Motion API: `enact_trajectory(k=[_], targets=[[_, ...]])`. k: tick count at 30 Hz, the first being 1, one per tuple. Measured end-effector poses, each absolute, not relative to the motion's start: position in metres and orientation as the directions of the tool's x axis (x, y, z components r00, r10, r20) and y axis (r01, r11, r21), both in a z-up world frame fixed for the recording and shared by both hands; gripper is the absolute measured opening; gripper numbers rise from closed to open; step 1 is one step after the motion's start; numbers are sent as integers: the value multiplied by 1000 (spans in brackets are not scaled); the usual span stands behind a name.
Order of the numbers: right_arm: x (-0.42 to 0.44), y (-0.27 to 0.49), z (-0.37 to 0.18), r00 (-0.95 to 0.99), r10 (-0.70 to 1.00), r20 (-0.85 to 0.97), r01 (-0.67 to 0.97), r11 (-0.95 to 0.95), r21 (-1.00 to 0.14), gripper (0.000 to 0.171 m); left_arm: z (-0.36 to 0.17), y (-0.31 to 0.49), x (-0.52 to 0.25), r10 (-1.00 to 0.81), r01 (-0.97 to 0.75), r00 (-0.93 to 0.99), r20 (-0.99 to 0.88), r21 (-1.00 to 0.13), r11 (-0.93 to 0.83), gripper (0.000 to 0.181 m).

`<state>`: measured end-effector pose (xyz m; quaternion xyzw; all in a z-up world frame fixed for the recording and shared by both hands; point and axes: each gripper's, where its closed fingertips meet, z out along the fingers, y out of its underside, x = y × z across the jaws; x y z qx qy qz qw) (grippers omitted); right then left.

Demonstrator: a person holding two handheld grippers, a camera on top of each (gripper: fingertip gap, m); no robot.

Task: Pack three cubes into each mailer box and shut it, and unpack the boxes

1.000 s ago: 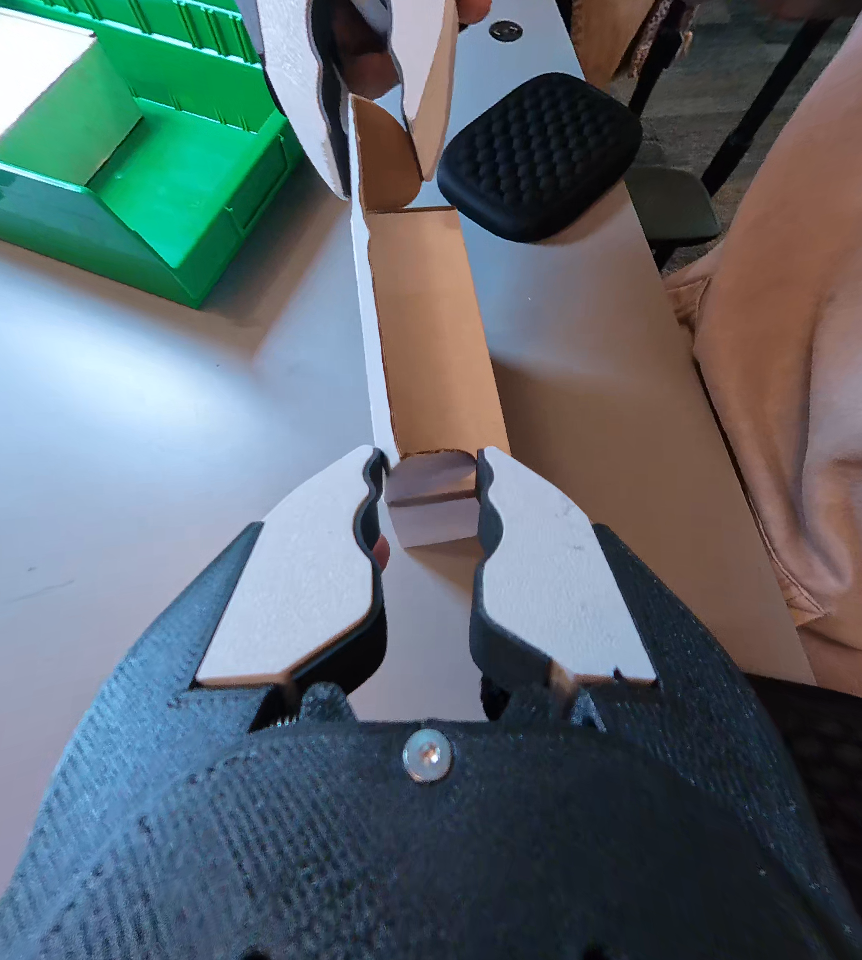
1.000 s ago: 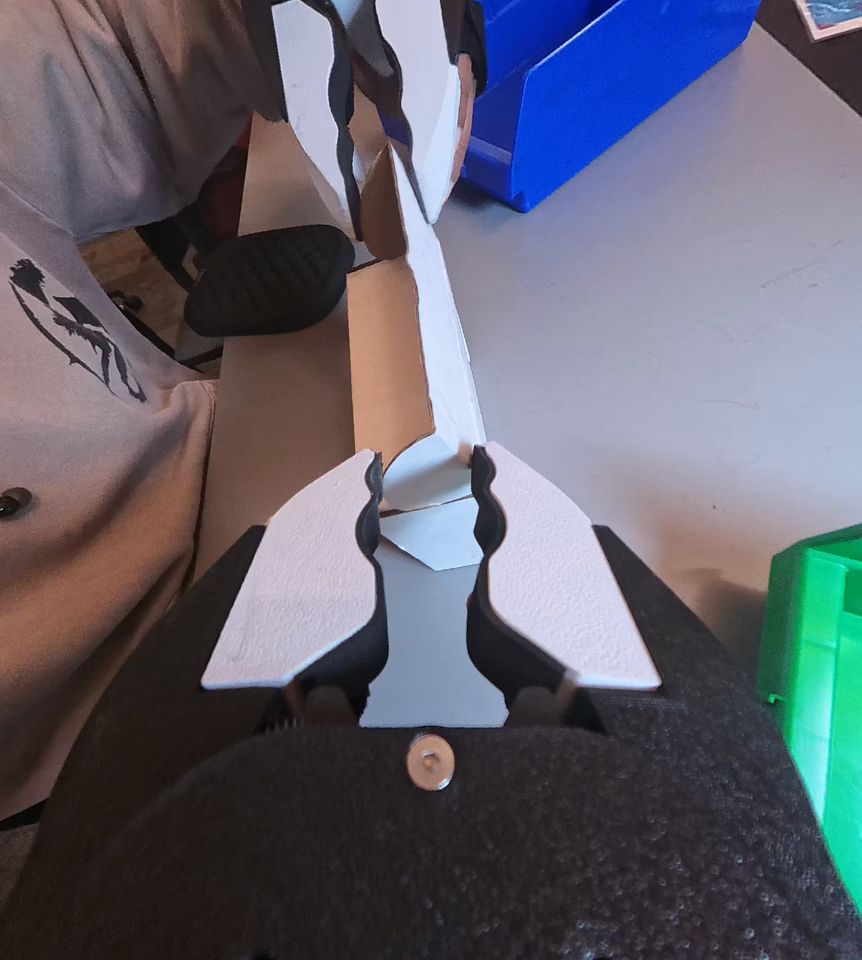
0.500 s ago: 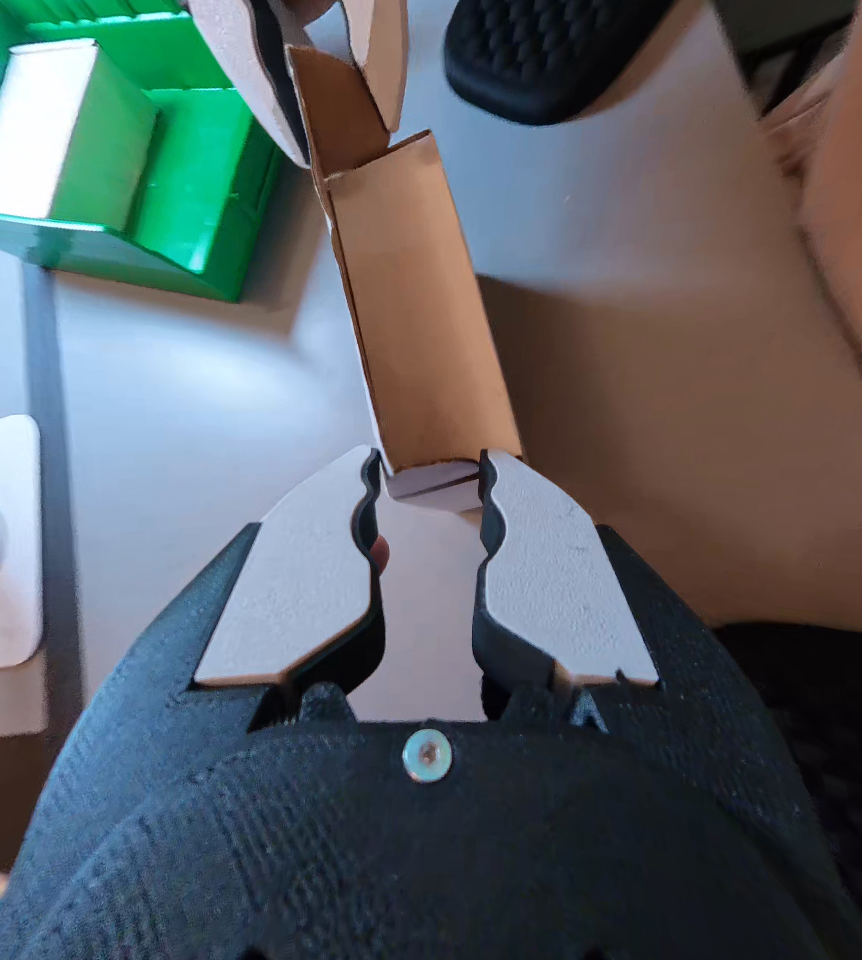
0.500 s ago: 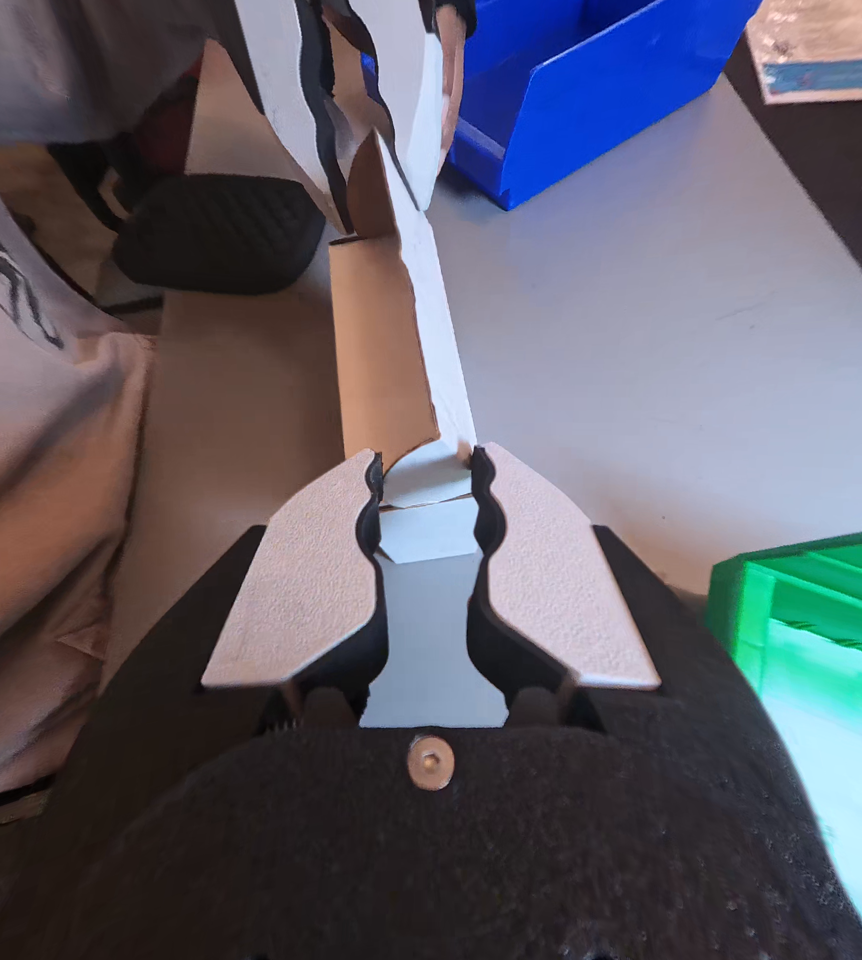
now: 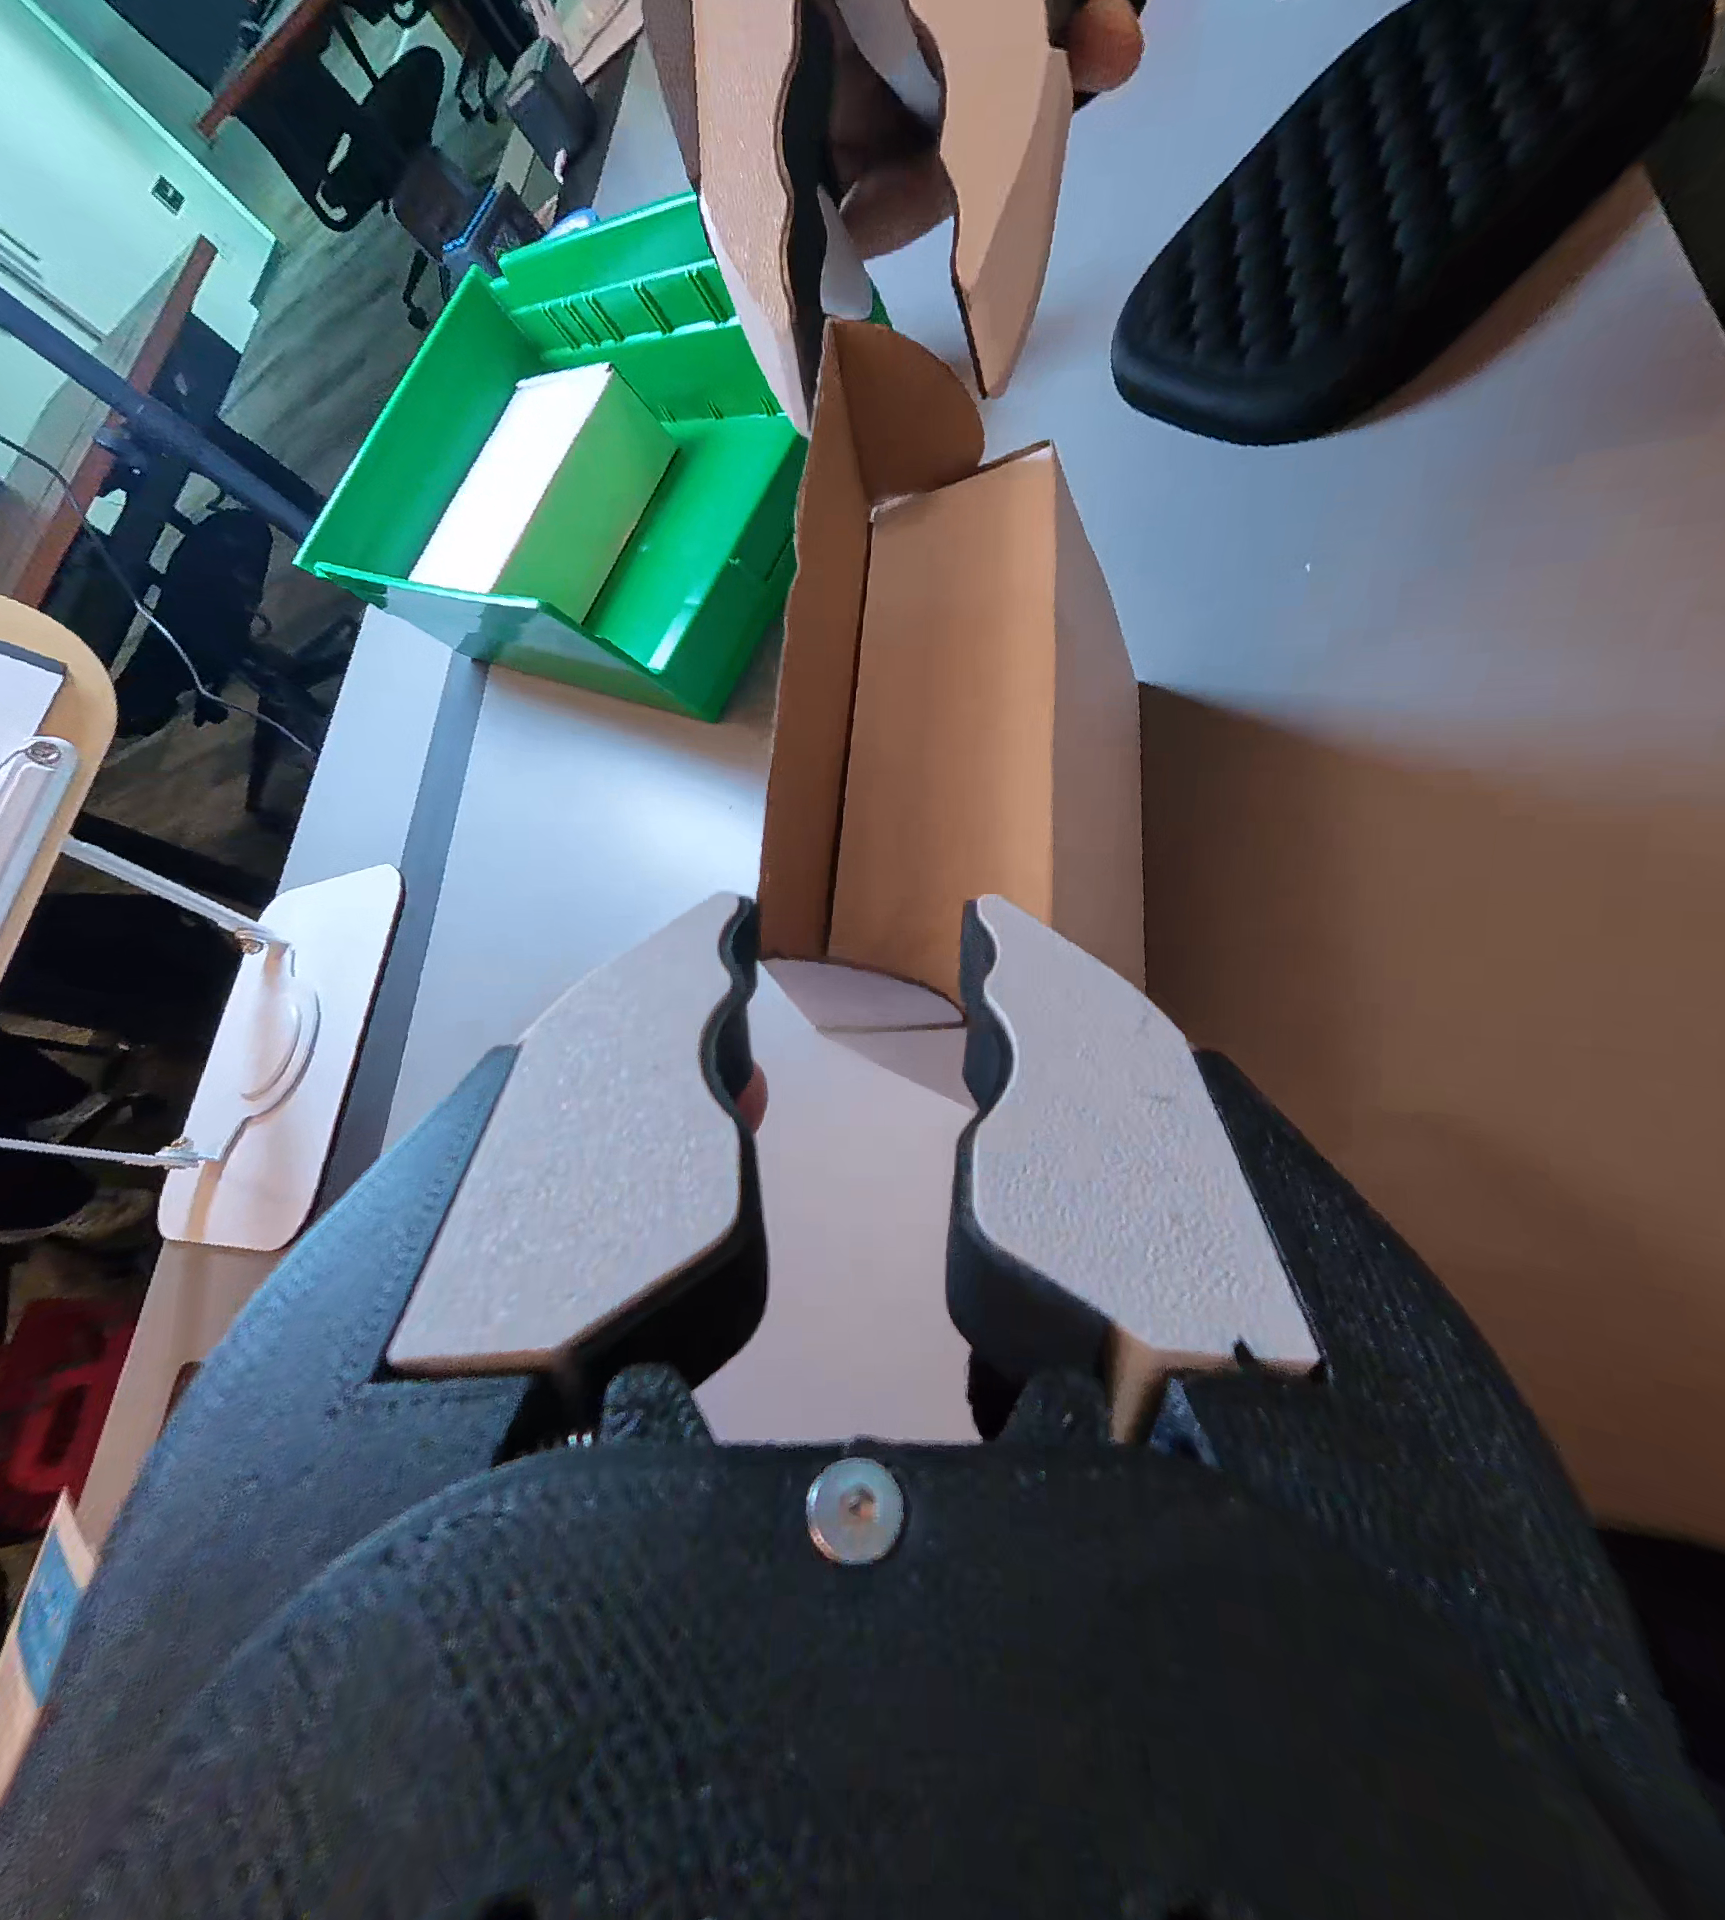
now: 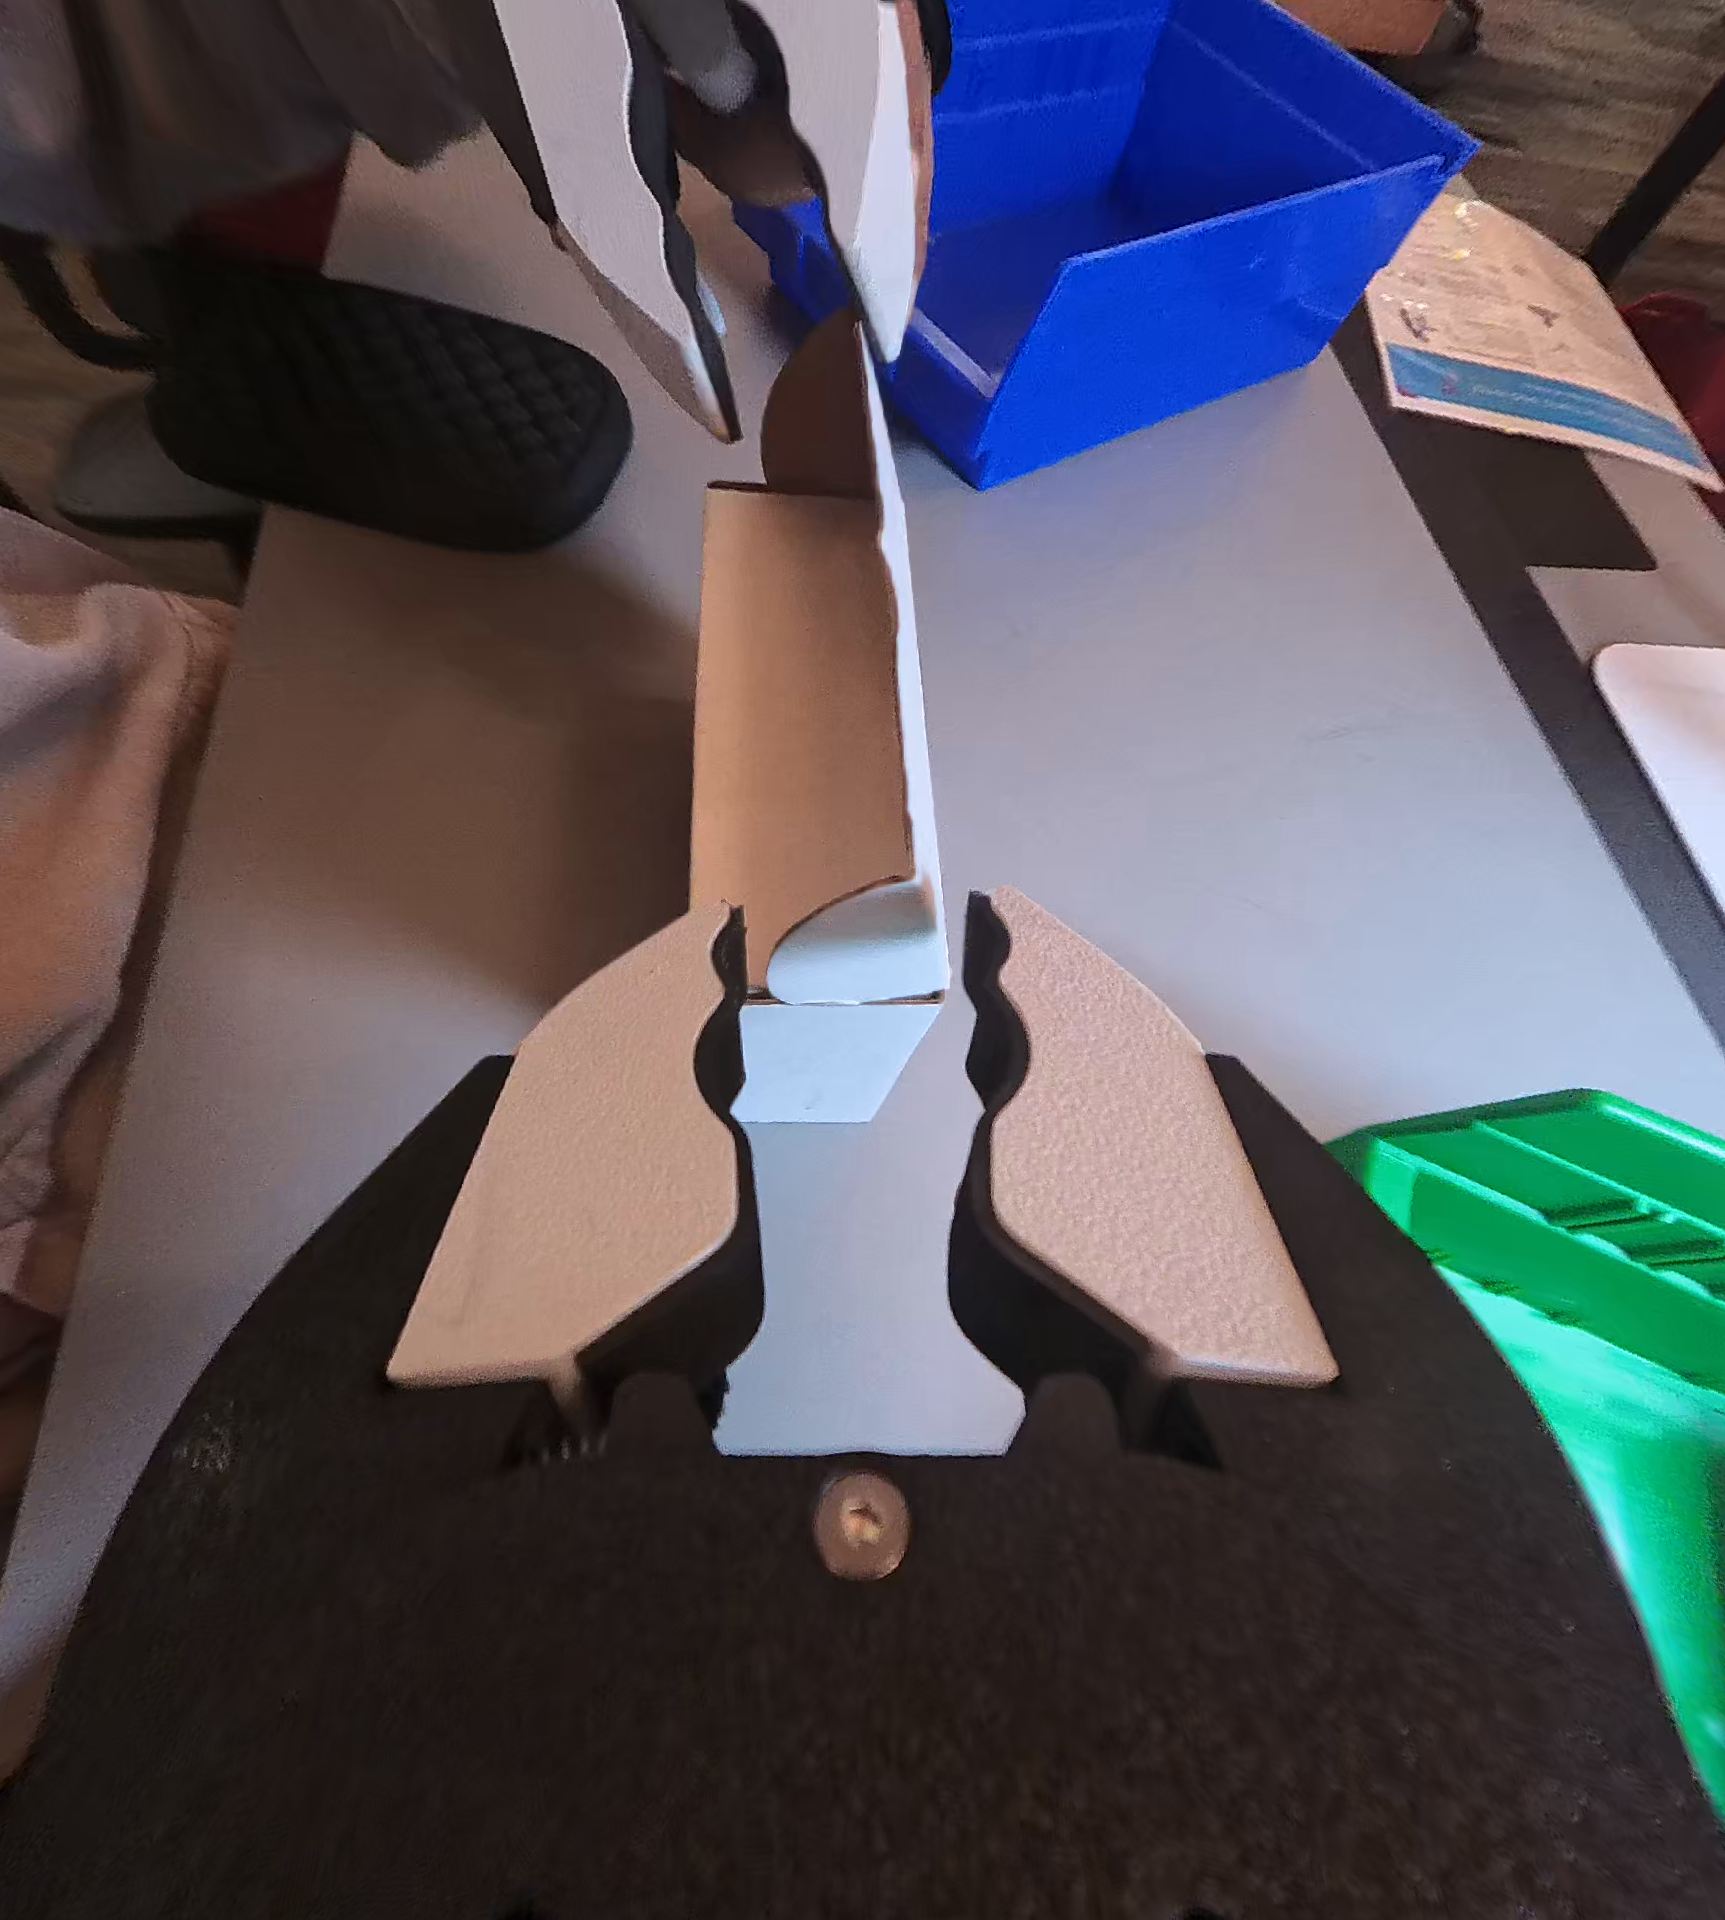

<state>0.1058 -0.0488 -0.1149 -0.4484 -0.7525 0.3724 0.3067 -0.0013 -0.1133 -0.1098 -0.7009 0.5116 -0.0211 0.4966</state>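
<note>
A long narrow mailer box point(image 5: 972, 727), white outside and brown inside, lies open between my two grippers, and I see no cubes in it. My left gripper point(image 5: 858, 935) is shut on its near end flap. In the right wrist view the box point(image 6: 796, 707) runs away from my right gripper point(image 6: 853, 914). The jaws stand around the box's other end, slightly open, with a small gap at the right finger. Each gripper shows at the far end in the other's view: the right one in the left wrist view point(image 5: 889, 343), the left one in the right wrist view point(image 6: 801, 384).
A green bin point(image 5: 629, 644) holding a closed white mailer box point(image 5: 546, 488) stands beyond the open box; it also shows in the right wrist view point(image 6: 1616, 1247). A blue bin point(image 6: 1149, 260), a black chair armrest point(image 5: 1409, 229), a white flat stand point(image 5: 286, 1049) and a paper sheet point(image 6: 1523, 343) are around.
Both wrist views have tilted so more of the table and room shows. My right jaws have parted a little from the box end. My left gripper keeps its hold.
</note>
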Motion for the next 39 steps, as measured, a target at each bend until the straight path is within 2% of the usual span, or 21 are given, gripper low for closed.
enact_trajectory(k=[1, 5, 20, 25, 31, 35, 39], targets=[[106, -47, -114, -421, 903, 87, 452, 292, -843, 40, -109, -111, -1, -744, -687, 476, -468, -727, 17, 32], [103, -44, -116, -436, 900, -14, 479, 219, -850, 29, -111, -106, -1, -769, -665, 481, -421, -747, -7, 19], [97, -43, -117, -261, 961, -97, 545, 64, -836, 26, -112, -106, 0, -761, -611, 522, -385, -791, -19, 17], [96, -47, -116, -264, 960, -92, 537, 67, -841, 26, -112, -115, -2, -809, -597, 486, -332, -802, -29, 40], [96, -49, -116, -321, 946, -46, 516, 133, -846, 26, -121, -123, -24, -847, -655, 408, -342, -756, -11, 51], [95, -49, -116, -338, 940, -50, 508, 137, -850, 26, -124, -118, -20, -845, -631, 416, -336, -775, -3, 46], [94, -49, -116, -314, 947, -67, 527, 115, -842, 26, -124, -114, -13, -844, -594, 428, -323, -805, 7, 34]])
